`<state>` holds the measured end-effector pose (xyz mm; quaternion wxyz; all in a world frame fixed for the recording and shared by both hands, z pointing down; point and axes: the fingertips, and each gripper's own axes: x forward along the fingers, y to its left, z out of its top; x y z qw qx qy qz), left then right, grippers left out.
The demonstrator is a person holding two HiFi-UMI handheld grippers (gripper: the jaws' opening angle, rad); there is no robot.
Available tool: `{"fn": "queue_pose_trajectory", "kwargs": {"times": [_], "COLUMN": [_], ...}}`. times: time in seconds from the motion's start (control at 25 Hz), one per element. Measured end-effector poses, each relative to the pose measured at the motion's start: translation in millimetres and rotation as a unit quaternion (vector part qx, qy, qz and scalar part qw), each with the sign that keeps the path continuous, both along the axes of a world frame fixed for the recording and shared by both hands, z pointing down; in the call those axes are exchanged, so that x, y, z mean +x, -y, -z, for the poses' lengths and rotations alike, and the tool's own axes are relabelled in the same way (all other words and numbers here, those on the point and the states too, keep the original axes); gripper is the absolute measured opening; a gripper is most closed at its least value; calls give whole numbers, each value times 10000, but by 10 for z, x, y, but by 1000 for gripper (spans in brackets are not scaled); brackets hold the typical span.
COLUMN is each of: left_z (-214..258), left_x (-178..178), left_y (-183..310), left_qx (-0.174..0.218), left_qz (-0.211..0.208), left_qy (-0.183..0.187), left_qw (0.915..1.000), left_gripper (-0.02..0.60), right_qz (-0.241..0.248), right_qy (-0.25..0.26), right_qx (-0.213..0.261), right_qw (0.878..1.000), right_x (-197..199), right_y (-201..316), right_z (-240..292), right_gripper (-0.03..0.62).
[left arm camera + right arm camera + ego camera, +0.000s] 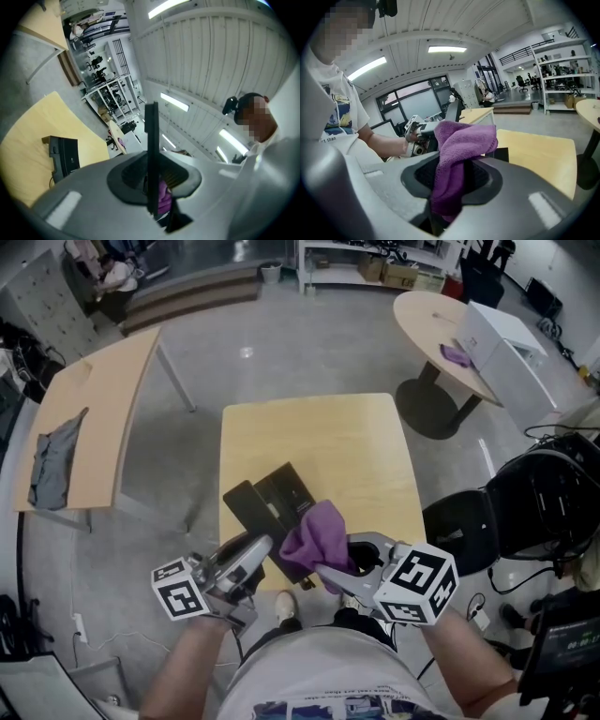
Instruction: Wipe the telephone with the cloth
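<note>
My left gripper (261,547) is shut on a thin flat black telephone piece (246,510), held edge-up off the yellow table (319,432). In the left gripper view that piece (151,154) stands as a dark vertical strip between the jaws. The black telephone base (289,488) lies flat on the table, and it also shows at the left of the left gripper view (63,154). My right gripper (328,570) is shut on a purple cloth (314,532). The cloth (459,145) bulges over the jaws and rests against the held piece (452,110), beside my left gripper (415,133).
A long wooden table (103,399) with a grey garment (54,463) stands at the left. A round table (431,320) with a white box (502,338) is at the back right. A black office chair (525,507) stands close to my right.
</note>
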<state>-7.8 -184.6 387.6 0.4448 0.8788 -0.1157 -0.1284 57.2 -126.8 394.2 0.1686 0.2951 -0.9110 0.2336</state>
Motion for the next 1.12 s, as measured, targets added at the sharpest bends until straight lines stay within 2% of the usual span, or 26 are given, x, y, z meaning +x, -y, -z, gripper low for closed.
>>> {"fn": "queue_pose_trajectory", "kwargs": {"times": [0.28,0.52,0.84,1.12], "left_z": [-69,-277,-826,-1315], "left_x": [-94,-148,-122,-46], "left_y": [94,186,307,457], "left_qx": [-143,-256,-833,-1103], "left_qz": [98,170,302,358], "left_qy": [-86,38,-89,-81], "left_qw": [9998,9995,9960,9932], "left_gripper": [86,86,86,86], "right_qz": [-301,-699,-974,-1056], "right_qy": [-129,-176,-211,-364], "right_qx": [-337,-462,-526,-597], "right_qw": [9989,9963,9936,9919], "right_x": [108,270,391,501], "right_y": [-289,-435,-519,-561], "right_z": [-267,-347,-312,-265], "right_gripper": [115,115,115,115]}}
